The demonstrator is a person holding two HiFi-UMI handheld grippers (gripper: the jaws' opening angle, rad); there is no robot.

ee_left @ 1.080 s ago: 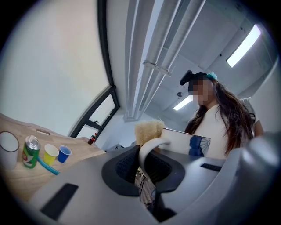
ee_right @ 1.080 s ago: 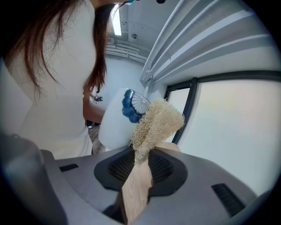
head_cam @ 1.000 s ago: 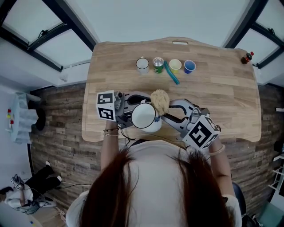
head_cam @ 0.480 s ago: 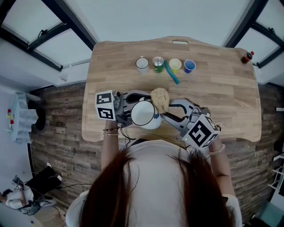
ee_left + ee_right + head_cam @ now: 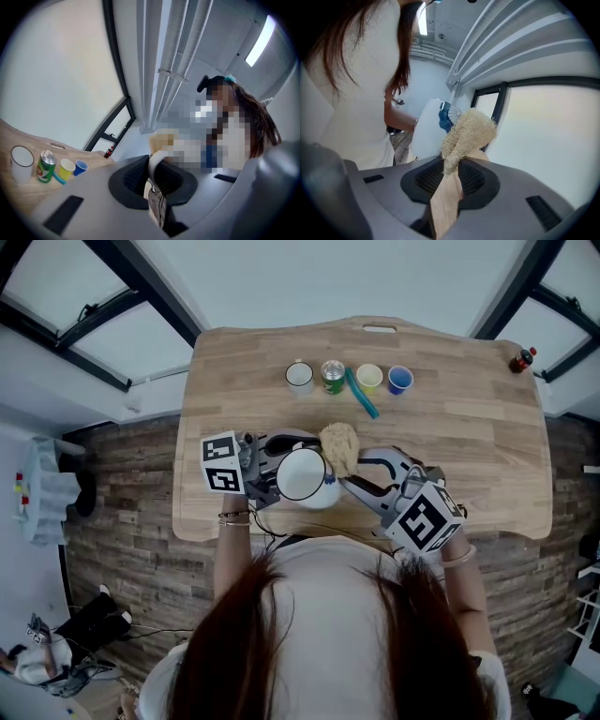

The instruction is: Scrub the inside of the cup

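Observation:
I hold a white enamel cup (image 5: 302, 474) above the table's near edge, its mouth facing up at me. My left gripper (image 5: 269, 468) is shut on the cup's handle, a white curved strip (image 5: 156, 162) between the dark pads (image 5: 129, 180). My right gripper (image 5: 364, 489) is shut on the wooden handle (image 5: 446, 199) of a loofah brush. The loofah head (image 5: 339, 448) rests against the cup's far right rim, outside the mouth. In the right gripper view the loofah head (image 5: 468, 134) stands in front of the cup's white wall (image 5: 427, 131).
At the back of the wooden table (image 5: 469, 437) stand a white cup (image 5: 299, 376), a green can (image 5: 334, 376), a yellow cup (image 5: 369, 378) and a blue cup (image 5: 400, 380), with a teal stick (image 5: 362, 396) beside them. A small bottle (image 5: 522, 362) sits at the far right corner.
The cup and both grippers have drifted slightly away from my body. The brush head stays by the cup's right rim.

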